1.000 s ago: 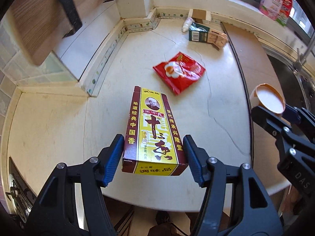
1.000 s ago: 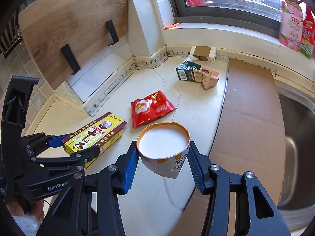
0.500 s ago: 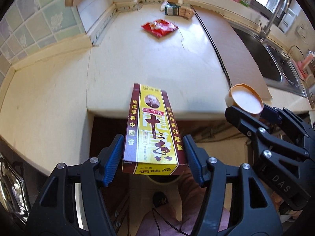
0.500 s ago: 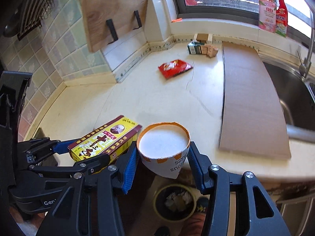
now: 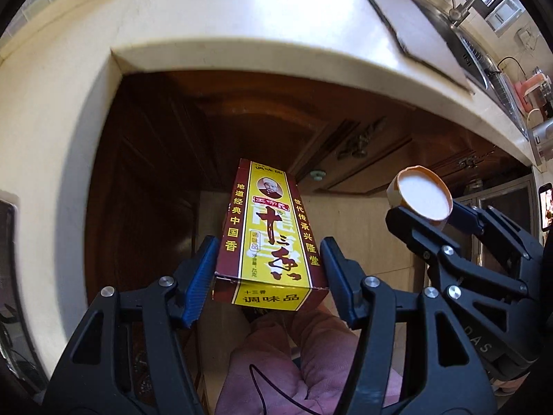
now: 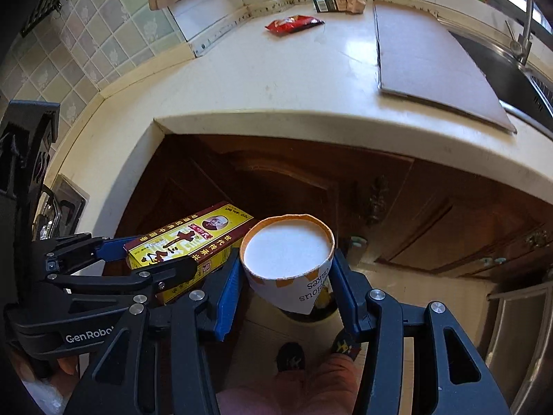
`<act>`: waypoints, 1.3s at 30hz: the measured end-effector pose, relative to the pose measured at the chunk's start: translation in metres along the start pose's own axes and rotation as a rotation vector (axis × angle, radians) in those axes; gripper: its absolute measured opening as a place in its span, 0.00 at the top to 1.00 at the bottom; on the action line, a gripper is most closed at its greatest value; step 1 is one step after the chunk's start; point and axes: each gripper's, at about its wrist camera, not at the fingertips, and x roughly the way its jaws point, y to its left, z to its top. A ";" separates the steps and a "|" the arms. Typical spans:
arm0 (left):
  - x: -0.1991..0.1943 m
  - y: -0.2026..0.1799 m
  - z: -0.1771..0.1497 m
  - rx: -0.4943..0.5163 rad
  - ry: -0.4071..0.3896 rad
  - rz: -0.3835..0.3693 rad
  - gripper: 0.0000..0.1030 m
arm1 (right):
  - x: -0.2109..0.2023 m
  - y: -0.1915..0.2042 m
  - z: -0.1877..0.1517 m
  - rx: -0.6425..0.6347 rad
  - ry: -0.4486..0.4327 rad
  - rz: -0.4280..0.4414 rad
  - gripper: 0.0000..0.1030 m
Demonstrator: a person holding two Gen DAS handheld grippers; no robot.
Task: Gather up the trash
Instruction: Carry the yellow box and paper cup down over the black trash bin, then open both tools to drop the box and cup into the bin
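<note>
Trash is in both grippers, held out past the edge of the counter (image 6: 311, 79) and over the floor in front of the dark wooden cabinets (image 5: 166, 159). The left gripper (image 5: 268, 276) is clamped on a yellow and maroon seasoning box (image 5: 271, 238), its blue pads pressing the two long sides near the box's near end, so the far end sticks out forward. The right gripper (image 6: 286, 285) squeezes a paper cup (image 6: 288, 259) with an orange rim and a white inside; the cup's foot is hidden behind its own wall, and the print on it reads upside down and is cut off.

From the right wrist view the two loads sit just beside each other, the box partly covered by the cup and by the left gripper's black frame. A dark round shape shows directly under the cup, mostly hidden by it, too little to say for certain that it is a bin. Below that, pink trouser legs (image 5: 293, 363) and a dark shoe (image 6: 291, 356) show.

Left on the counter, well apart from the grippers, are a red snack bag (image 6: 293, 23), a green carton (image 6: 325, 2) with crumpled brown paper (image 6: 354, 5) touching it, and a flat sheet of cardboard (image 6: 432, 65) beside the sink (image 6: 511, 65). In the left wrist view the red bag is only a sliver at the top edge.
</note>
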 end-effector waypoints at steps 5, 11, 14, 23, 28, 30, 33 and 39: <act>0.049 0.003 -0.010 -0.027 0.047 0.000 0.44 | 0.041 -0.019 -0.025 0.023 0.070 0.001 0.52; 0.126 0.014 -0.015 -0.078 0.098 0.009 0.44 | 0.101 -0.039 -0.056 0.028 0.135 0.000 0.52; 0.163 0.024 -0.018 -0.099 0.123 -0.001 0.44 | 0.131 -0.050 -0.066 0.035 0.159 0.005 0.52; 0.243 0.047 -0.018 -0.112 0.195 -0.002 0.43 | 0.203 -0.071 -0.076 0.060 0.223 0.016 0.52; 0.268 0.055 -0.023 -0.122 0.220 0.013 0.19 | 0.226 -0.071 -0.078 0.051 0.262 0.030 0.52; 0.274 0.059 -0.027 -0.132 0.230 0.025 0.19 | 0.232 -0.069 -0.078 0.049 0.274 0.035 0.52; 0.281 0.061 -0.032 -0.151 0.239 0.055 0.19 | 0.245 -0.069 -0.074 0.049 0.289 0.044 0.52; 0.275 0.074 -0.038 -0.164 0.219 0.095 0.18 | 0.259 -0.064 -0.075 0.039 0.316 0.075 0.51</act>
